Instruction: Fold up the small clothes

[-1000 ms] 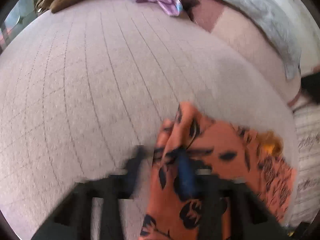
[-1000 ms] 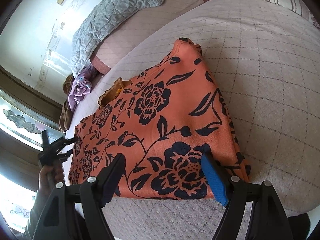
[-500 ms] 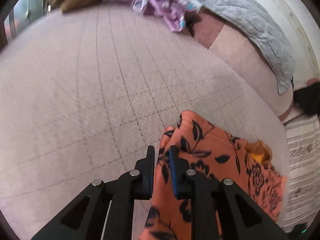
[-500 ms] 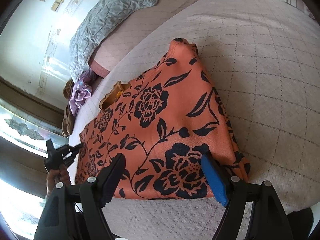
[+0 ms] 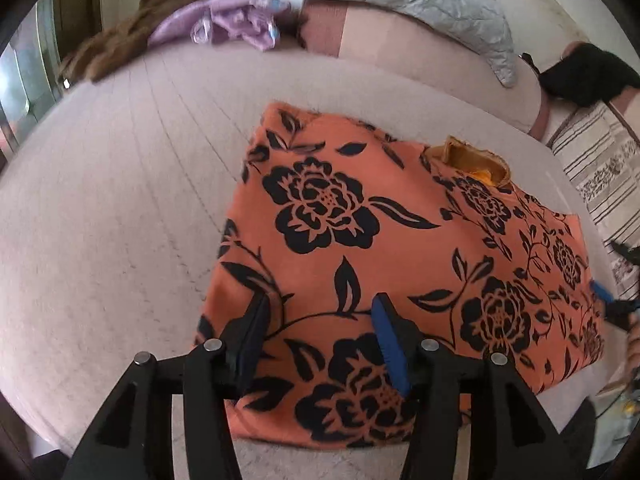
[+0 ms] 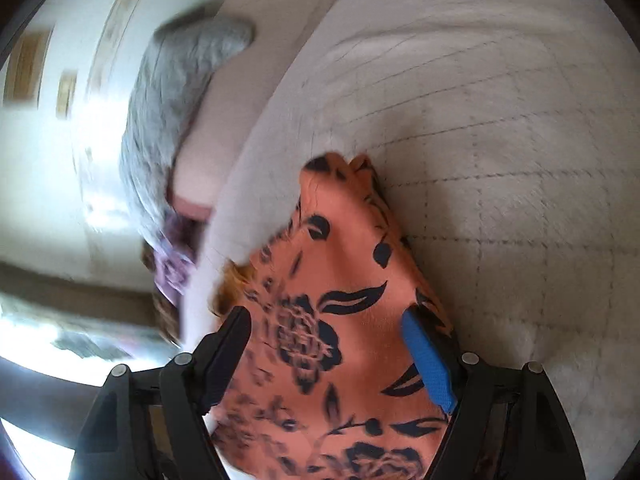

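Observation:
An orange garment with black flowers (image 5: 380,240) lies folded flat on the pale quilted bed (image 5: 120,200); its yellow-lined neck opening (image 5: 476,160) faces the far right. My left gripper (image 5: 320,312) is open over the garment's near edge, holding nothing. The right gripper shows at the garment's right edge in the left wrist view (image 5: 612,304). In the right wrist view the garment (image 6: 344,300) fills the lower middle, and my right gripper (image 6: 328,324) is open over it, jaws wide, with the cloth lying between the fingers.
A grey quilted blanket (image 5: 420,4) and a pink pillow (image 5: 420,56) lie at the bed's far side. Purple (image 5: 232,20) and brown clothes (image 5: 116,48) are piled at the far left. A striped cloth (image 5: 600,168) lies at the right.
My left gripper was shut at the garment's left edge and is now open over its near edge. The right gripper moved in closer over the garment.

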`<action>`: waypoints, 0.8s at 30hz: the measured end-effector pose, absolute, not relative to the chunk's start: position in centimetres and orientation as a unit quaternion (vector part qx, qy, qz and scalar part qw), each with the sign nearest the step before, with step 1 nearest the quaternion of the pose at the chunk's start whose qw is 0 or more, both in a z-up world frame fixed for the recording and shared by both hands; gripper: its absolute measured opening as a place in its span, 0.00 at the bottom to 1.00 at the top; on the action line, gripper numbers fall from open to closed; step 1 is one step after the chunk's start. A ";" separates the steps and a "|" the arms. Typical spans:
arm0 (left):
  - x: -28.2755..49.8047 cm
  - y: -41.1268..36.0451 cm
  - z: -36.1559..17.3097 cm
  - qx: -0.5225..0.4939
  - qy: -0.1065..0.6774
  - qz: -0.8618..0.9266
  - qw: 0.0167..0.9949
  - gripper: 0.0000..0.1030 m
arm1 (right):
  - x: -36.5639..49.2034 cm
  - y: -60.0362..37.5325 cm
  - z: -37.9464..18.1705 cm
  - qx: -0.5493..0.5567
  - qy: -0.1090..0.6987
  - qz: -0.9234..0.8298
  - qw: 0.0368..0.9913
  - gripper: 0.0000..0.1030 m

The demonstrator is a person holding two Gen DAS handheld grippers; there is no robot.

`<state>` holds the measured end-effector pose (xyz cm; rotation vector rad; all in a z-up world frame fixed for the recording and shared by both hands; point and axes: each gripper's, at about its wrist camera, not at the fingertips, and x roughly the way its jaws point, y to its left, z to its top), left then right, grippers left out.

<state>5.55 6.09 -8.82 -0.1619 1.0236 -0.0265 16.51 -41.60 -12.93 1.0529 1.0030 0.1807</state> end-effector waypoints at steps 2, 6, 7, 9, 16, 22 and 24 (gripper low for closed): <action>5.0 6.0 -8.0 -0.084 0.487 -0.009 0.869 0.52 | 14.8 -41.2 -10.7 0.459 0.440 0.094 0.766 0.78; 4.2 5.4 -6.7 -0.094 0.476 -0.004 0.874 0.52 | 9.3 -40.3 -9.0 0.428 0.437 0.077 0.787 0.78; 3.7 5.2 -6.6 -0.094 0.477 -0.003 0.874 0.52 | 7.7 -40.1 -9.2 0.432 0.437 0.075 0.785 0.78; 3.8 4.6 -6.6 -0.098 0.477 -0.005 0.873 0.52 | 4.3 -39.6 -10.2 0.451 0.441 0.073 0.773 0.78; 2.8 3.2 -6.3 -0.098 0.482 -0.003 0.870 0.53 | 2.2 -40.0 -13.7 0.502 0.437 0.054 0.744 0.80; 2.2 2.0 -5.9 -0.083 0.481 -0.007 0.873 0.55 | 4.5 -40.5 -14.3 0.516 0.424 0.033 0.744 0.68; 2.1 1.8 -5.8 -0.079 0.480 -0.010 0.874 0.55 | 5.2 -40.3 -14.1 0.493 0.436 0.025 0.753 0.20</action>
